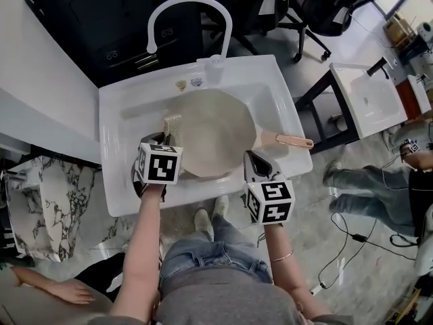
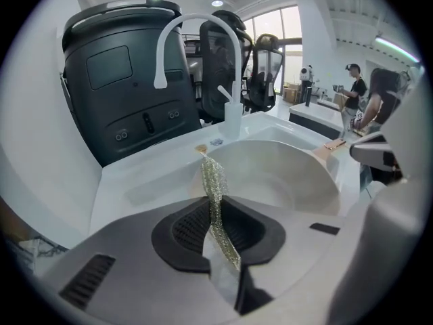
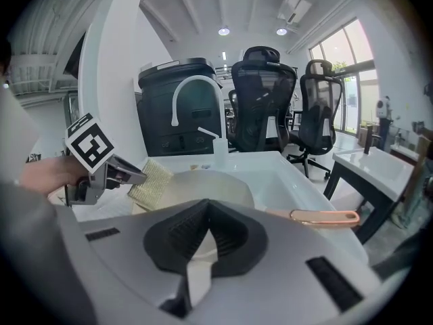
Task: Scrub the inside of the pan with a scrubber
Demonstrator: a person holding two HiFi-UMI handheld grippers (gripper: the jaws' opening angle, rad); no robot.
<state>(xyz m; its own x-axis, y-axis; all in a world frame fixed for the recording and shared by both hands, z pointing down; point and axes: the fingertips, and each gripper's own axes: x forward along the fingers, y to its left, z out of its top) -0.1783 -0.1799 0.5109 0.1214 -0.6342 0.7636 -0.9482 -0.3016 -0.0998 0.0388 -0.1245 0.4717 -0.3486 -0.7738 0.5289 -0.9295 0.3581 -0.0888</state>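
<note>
1. Your left gripper (image 1: 161,141) was nearest, its jaws pinched on the scrubber (image 2: 215,195), which stood edge-on at the left rim of the pan (image 1: 213,134)
2. Your right gripper (image 1: 255,160) hovered by the near right rim, jaws pressed together on nothing
3. You held a thin, soft, probably light scrubber that would likely bend under pressure
4. You could steady the stiff pan, which may slide, by its handle (image 1: 287,141), lying over the right edge of the sink (image 1: 115,181)
5. You had little room: the pan nearly filled the sink, and the faucet (image 1: 189,9) arched over the far side
</note>
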